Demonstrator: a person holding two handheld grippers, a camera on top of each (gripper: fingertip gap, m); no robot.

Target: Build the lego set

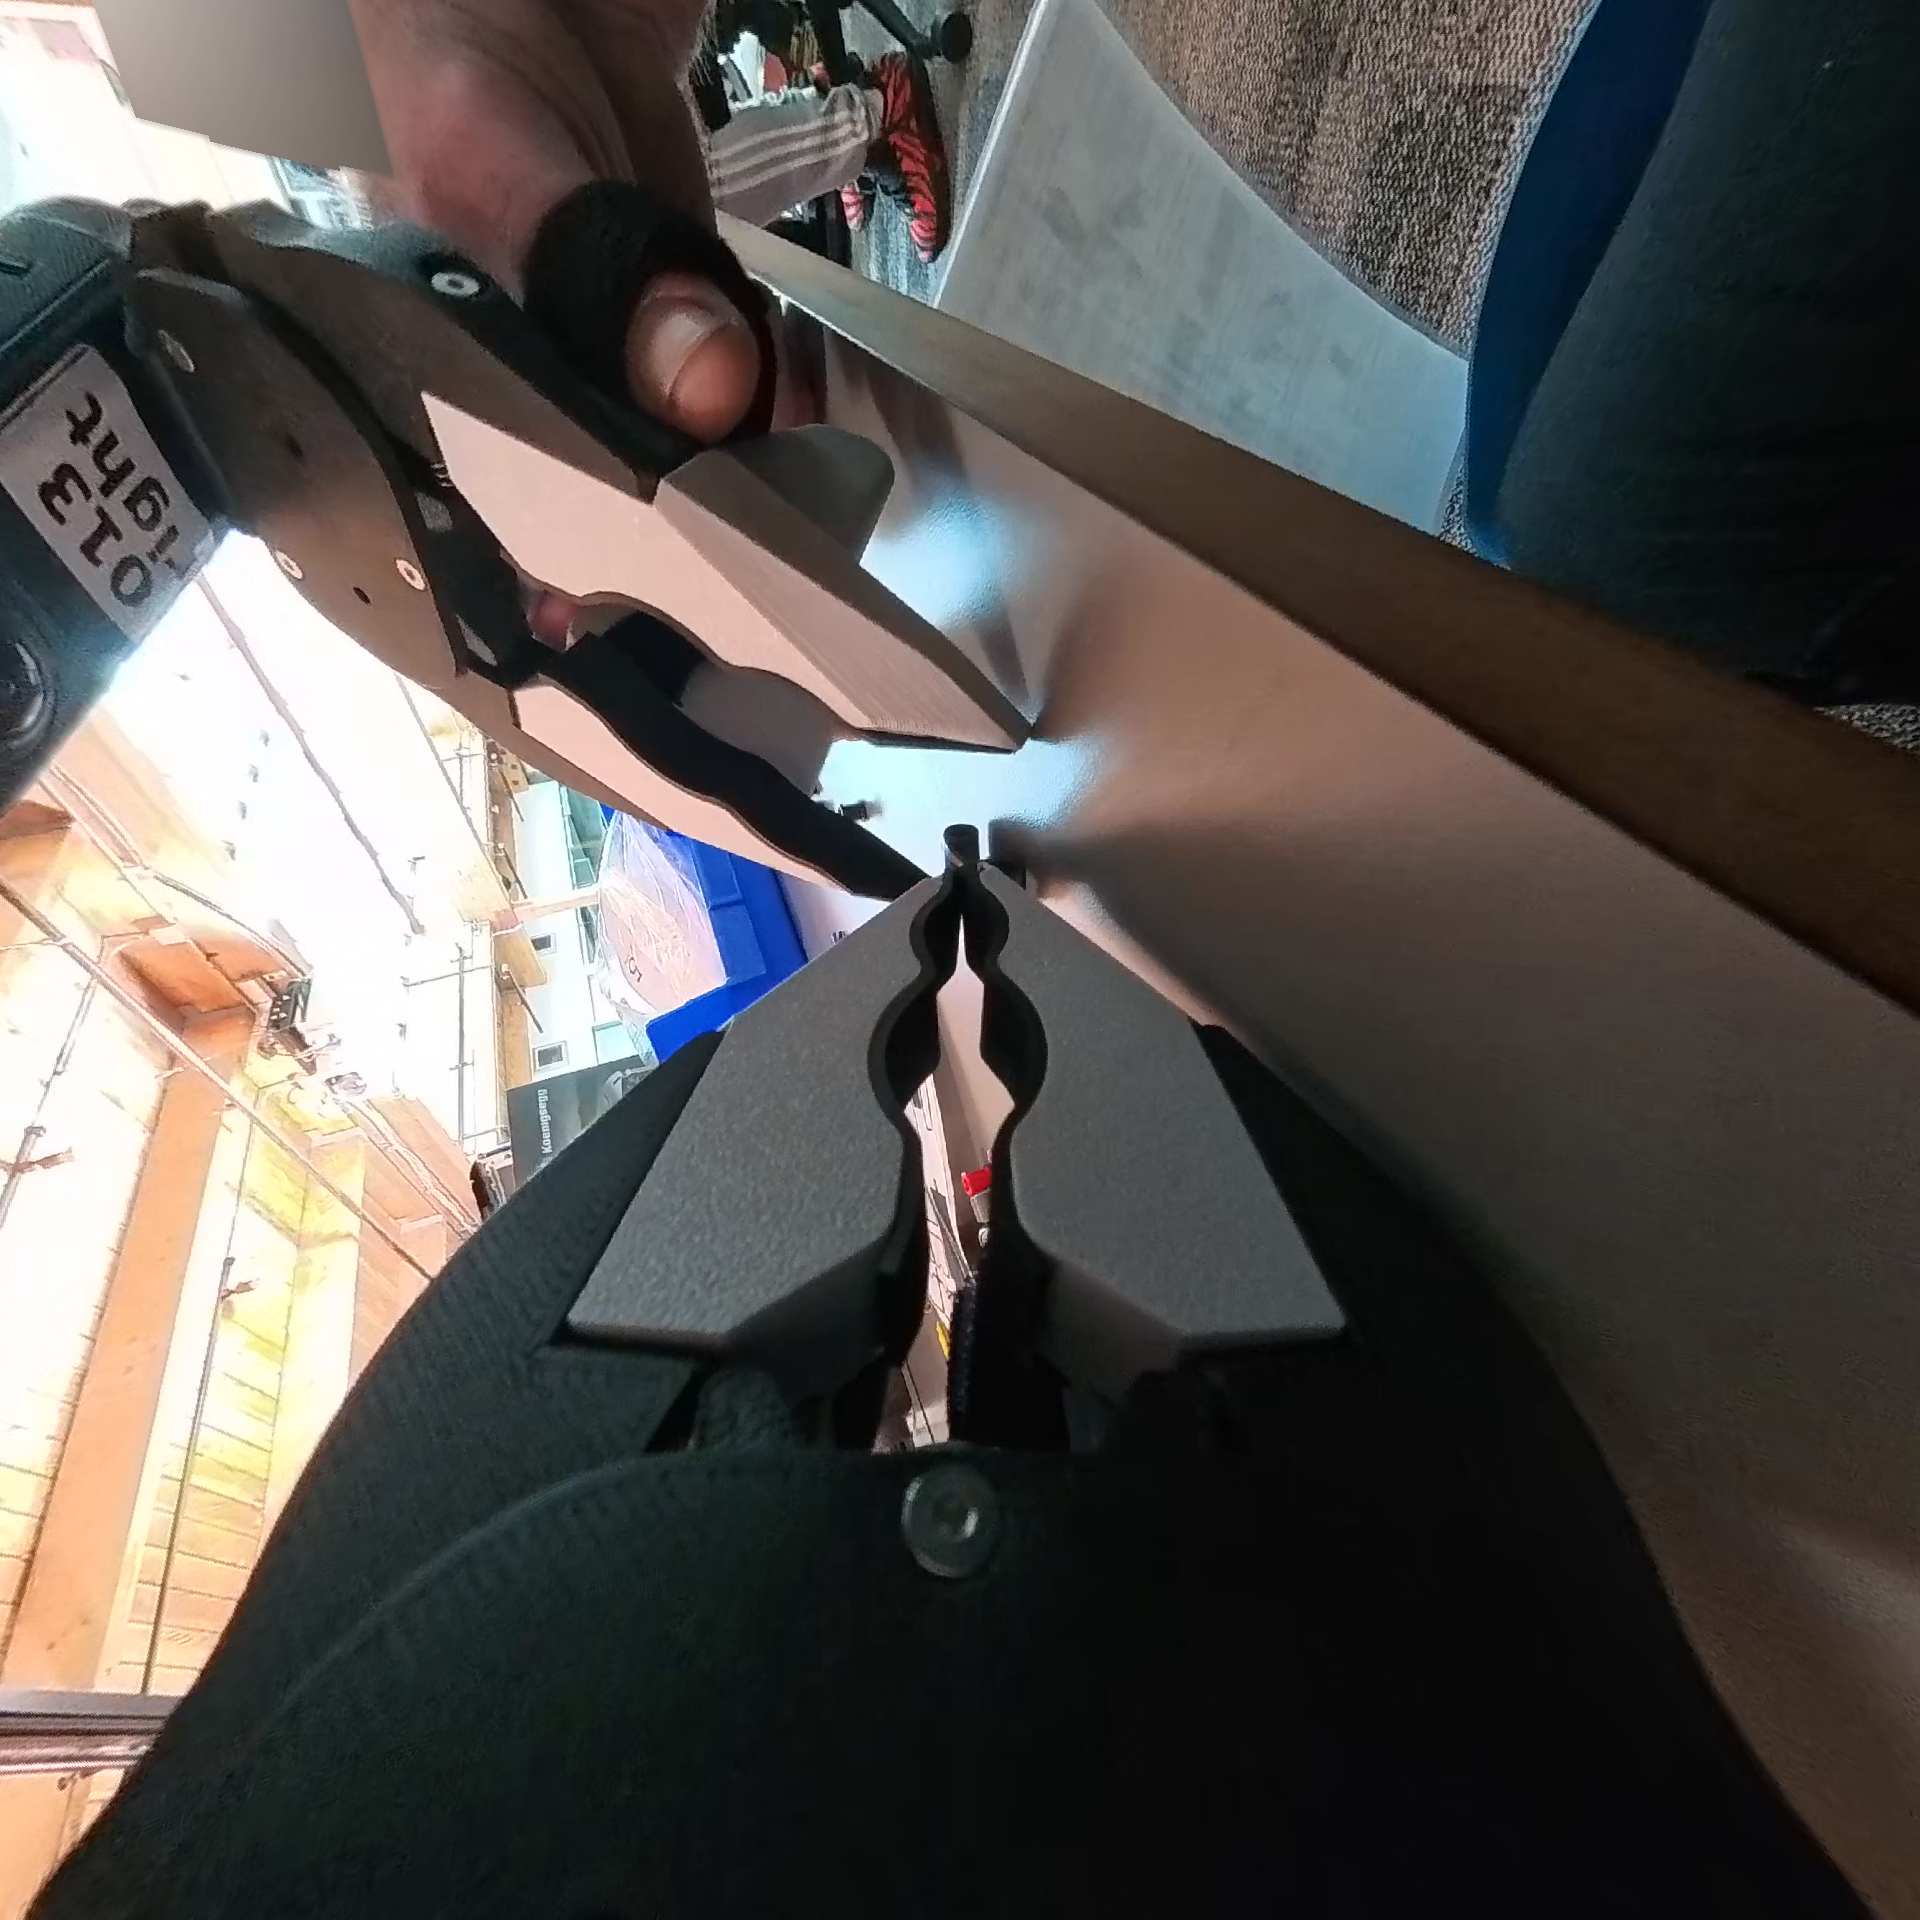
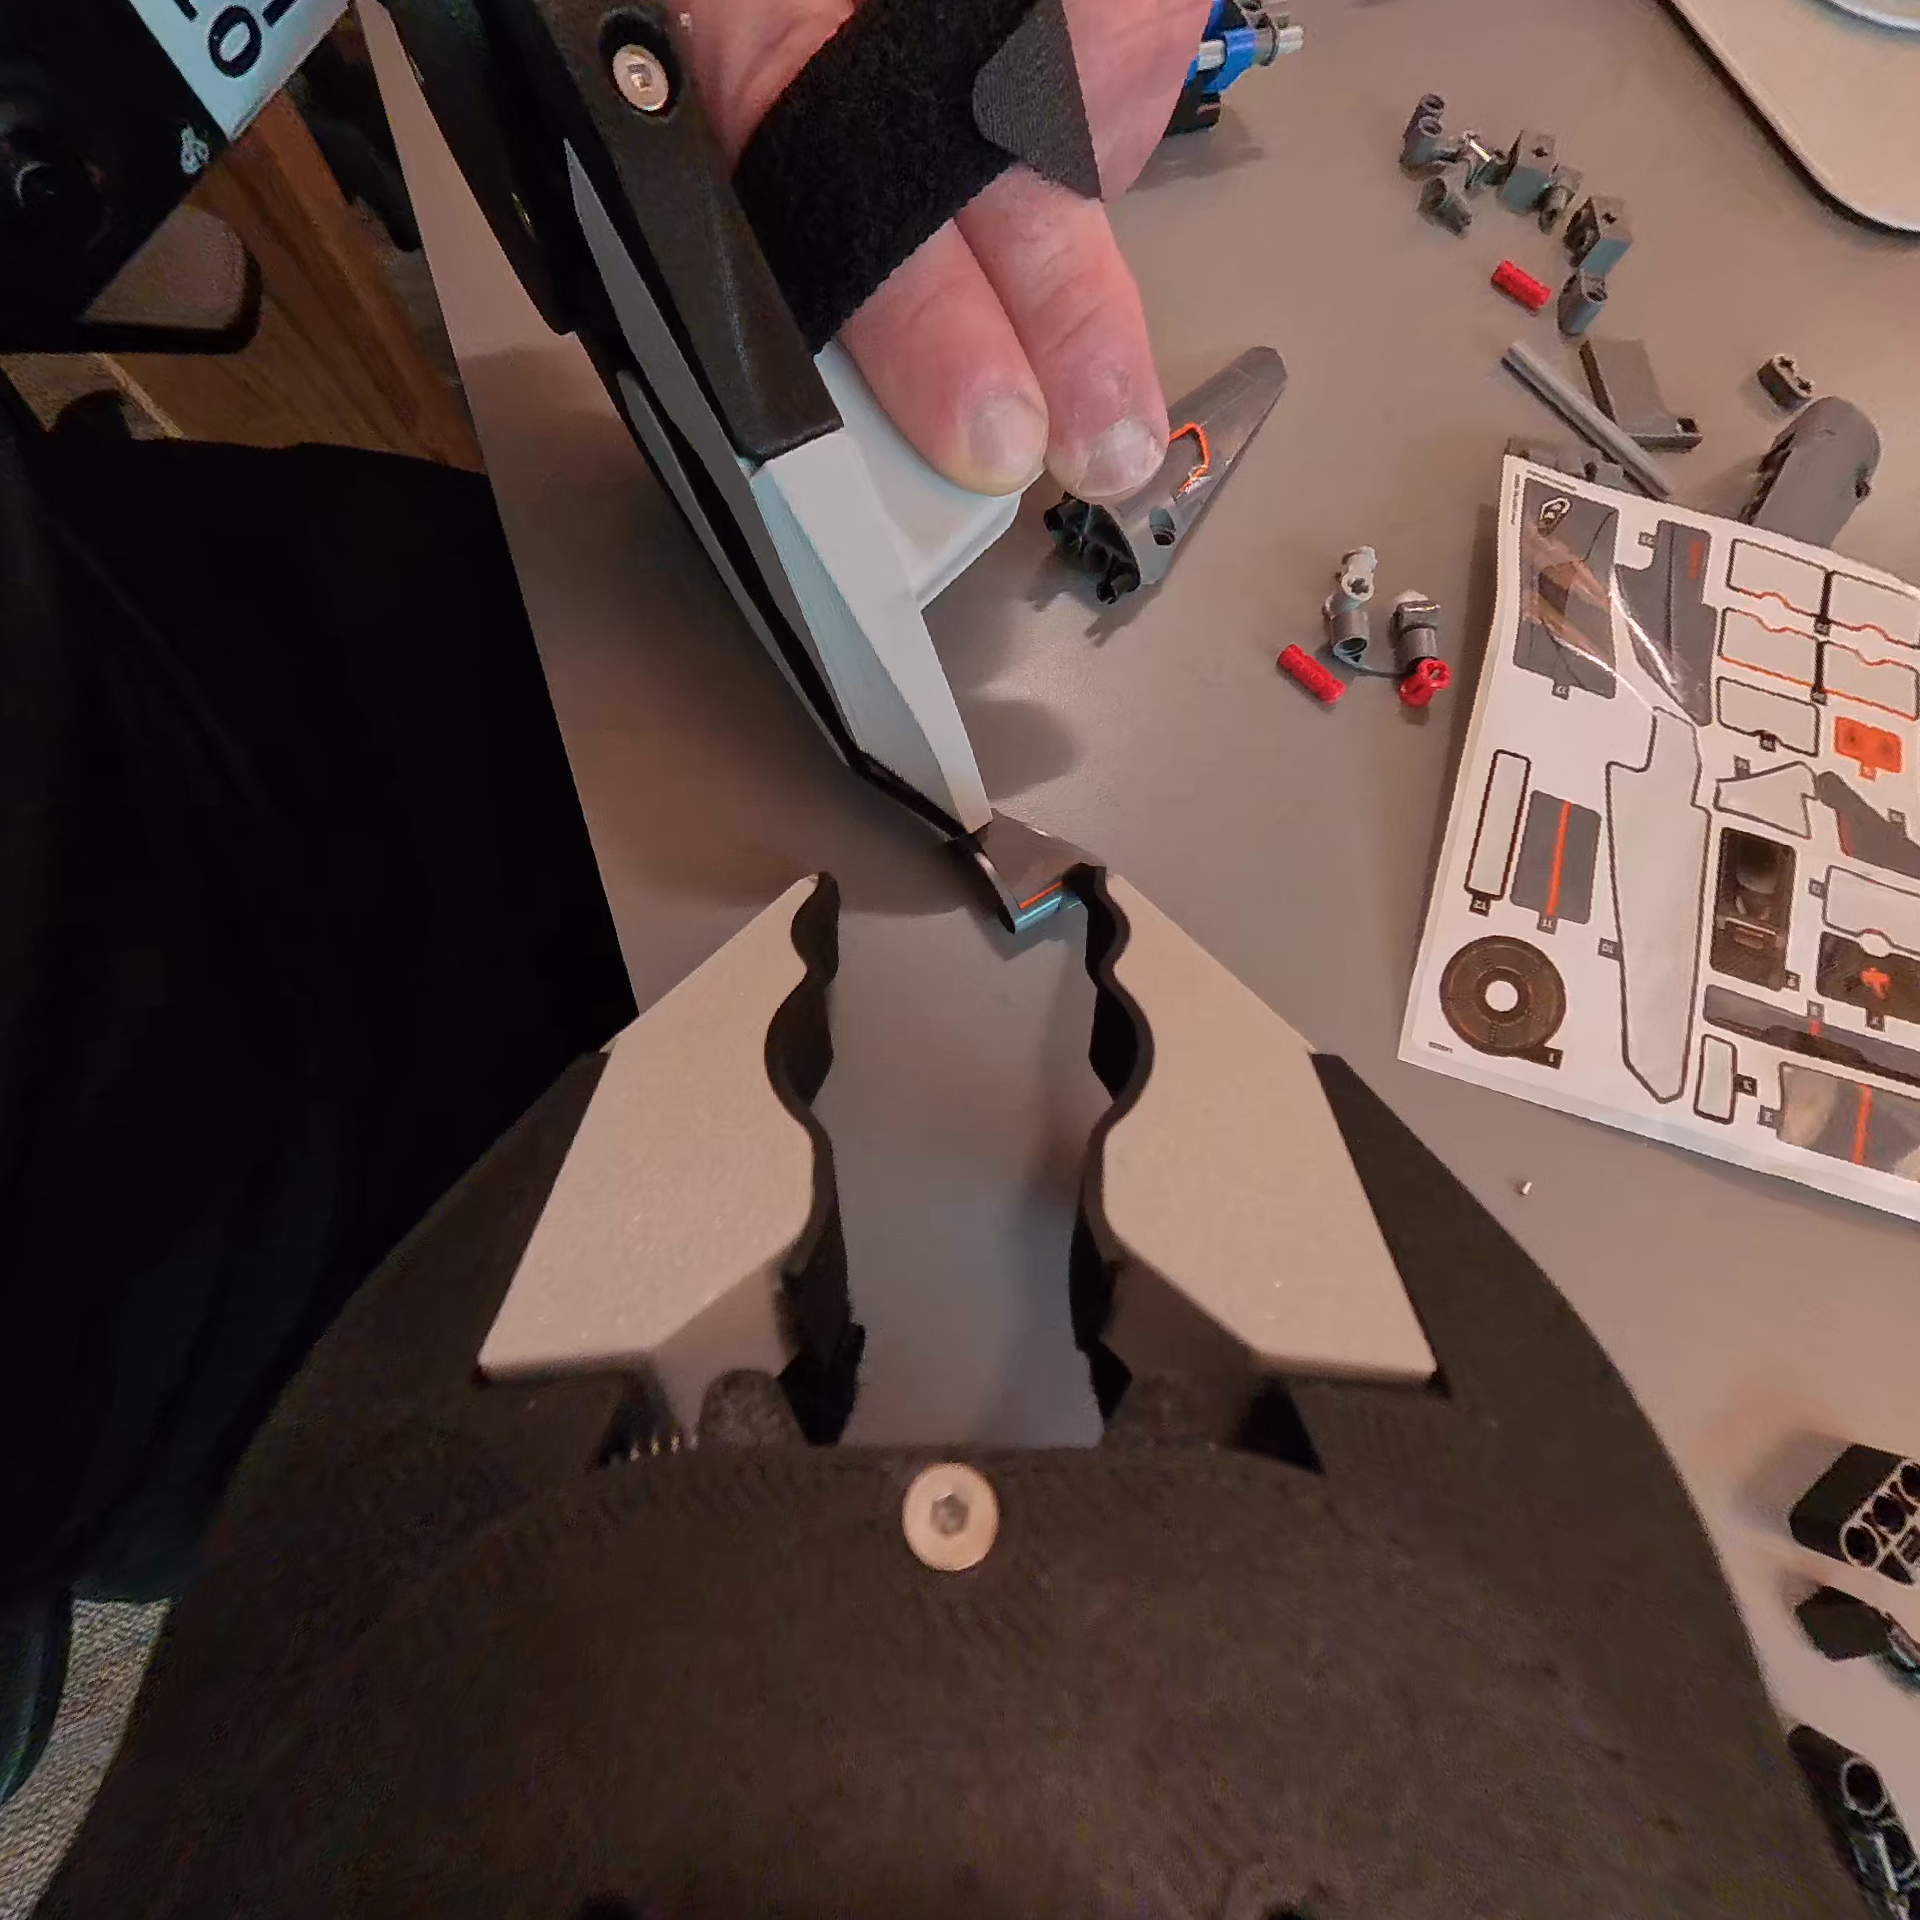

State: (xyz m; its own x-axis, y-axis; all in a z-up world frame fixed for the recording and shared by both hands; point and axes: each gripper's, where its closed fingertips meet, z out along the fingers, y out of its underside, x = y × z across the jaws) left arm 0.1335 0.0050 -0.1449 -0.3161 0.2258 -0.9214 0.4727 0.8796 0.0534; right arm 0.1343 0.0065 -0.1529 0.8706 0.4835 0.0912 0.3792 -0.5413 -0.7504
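Note:
My left gripper [image 1: 961, 878] is shut on a small dark grey piece with an orange stripe [image 2: 1023, 883], held just above the grey table [image 2: 1226, 935]. In the left wrist view only a dark tip of the piece [image 1: 961, 836] shows past the fingertips. In the right wrist view the left gripper [image 2: 977, 826] comes down from the top, held by a hand. My right gripper [image 2: 956, 888] is open and empty, and its right fingertip [image 2: 1091, 883] is right against the piece. In the left wrist view the right gripper [image 1: 966, 810] reaches in from the upper left.
A sticker sheet [image 2: 1683, 831] lies to the right. Loose grey connectors [image 2: 1527, 197], red pins [image 2: 1311, 673] and a grey pointed panel [image 2: 1195, 457] lie beyond it. Black beams [image 2: 1860, 1517] sit at the right edge. The table's edge runs along the left, by a person's dark clothing. My left and right fingertips are right by each other.

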